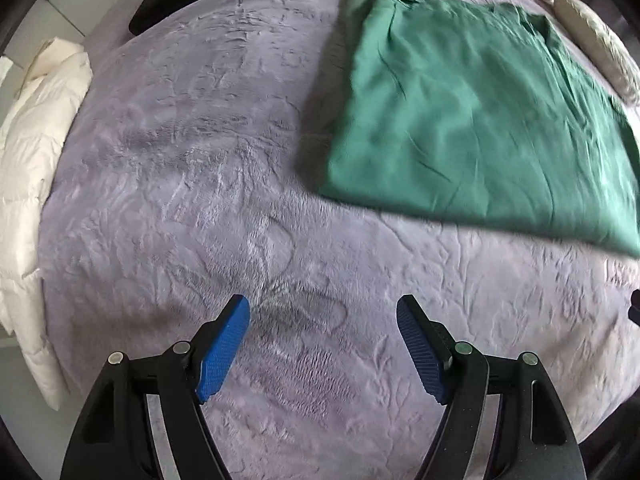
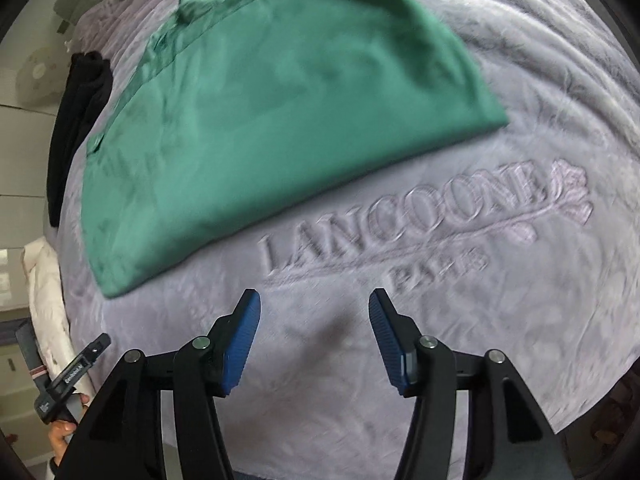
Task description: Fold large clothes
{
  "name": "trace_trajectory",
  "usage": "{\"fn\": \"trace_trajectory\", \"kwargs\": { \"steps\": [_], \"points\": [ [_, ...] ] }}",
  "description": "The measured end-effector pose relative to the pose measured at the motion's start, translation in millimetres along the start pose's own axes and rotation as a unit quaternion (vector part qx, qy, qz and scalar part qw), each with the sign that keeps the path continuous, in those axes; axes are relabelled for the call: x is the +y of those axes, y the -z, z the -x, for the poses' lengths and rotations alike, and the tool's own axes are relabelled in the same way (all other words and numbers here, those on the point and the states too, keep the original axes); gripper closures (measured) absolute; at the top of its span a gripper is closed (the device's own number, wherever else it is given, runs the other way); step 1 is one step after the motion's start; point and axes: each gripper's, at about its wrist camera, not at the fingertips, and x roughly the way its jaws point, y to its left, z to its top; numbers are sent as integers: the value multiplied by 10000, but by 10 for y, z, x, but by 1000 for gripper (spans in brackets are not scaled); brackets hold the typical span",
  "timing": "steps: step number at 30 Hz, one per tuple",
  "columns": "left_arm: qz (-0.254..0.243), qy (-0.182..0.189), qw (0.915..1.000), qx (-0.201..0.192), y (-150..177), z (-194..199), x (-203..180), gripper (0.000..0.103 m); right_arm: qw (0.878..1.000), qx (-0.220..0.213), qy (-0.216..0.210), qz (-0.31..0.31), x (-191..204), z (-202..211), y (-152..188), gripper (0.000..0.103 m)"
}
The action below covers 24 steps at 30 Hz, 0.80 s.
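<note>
Left tool: the black two-finger tool with blue textured pads (image 1: 323, 312) hangs over bare blanket with its fingers spread wide and nothing between them.
Right tool: the matching black tool with blue pads (image 2: 315, 305) is likewise spread apart and empty, poised just above the embossed lettering.
Under the tools: a plush lilac-grey fleece blanket (image 1: 168, 200) covers the bed; both tools are clear of any cloth.
Task's thing: the green woven garment, folded into a flat rectangle (image 1: 472, 120), lies on the blanket ahead of both tools and near neither; a collar or button edge shows along its far side in the right wrist view (image 2: 256, 108).
Step in hand: judged from the tidy rectangle and the empty tools, this garment looks folded or one fold short of it.
Next move: either a last halving, which would need both tools on the near corners, or a reach for another item.
Other clothing: a white quilted puffer jacket (image 1: 36, 160) hangs over the bed's left edge; a black garment (image 2: 76, 128) lies at the far edge.
Writing: the blanket is embossed "LANCOONE" (image 2: 404, 208) with "PARIS" beneath and a rose beside it.
</note>
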Motion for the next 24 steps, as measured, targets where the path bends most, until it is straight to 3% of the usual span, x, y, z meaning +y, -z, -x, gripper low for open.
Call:
{"fn": "trace_trajectory", "kwargs": {
  "steps": [3,5,6,8,13,15,24],
  "points": [
    [0,31,9999,-96,77,66,-92,3,9999,109,-33,71,141,-42,95,42],
    [5,67,9998,-201,121,153,-167,3,9998,148,-50,151,238,-53,164,40],
    [-2,109,9997,-212,131,168,-172,3,9997,156,-49,175,268,-51,191,32],
    [6,188,9996,-206,140,186,-172,3,9996,157,-78,215,323,-39,250,28],
    [-45,305,9993,-193,94,179,-25,2,9992,243,-91,316,505,-85,344,27],
    [-105,297,9993,-212,62,145,50,2,9989,282,-100,358,562,-109,366,22],
    [-275,443,9985,-165,-136,-6,209,2,9984,254,-189,469,796,-202,415,15]
  ]
}}
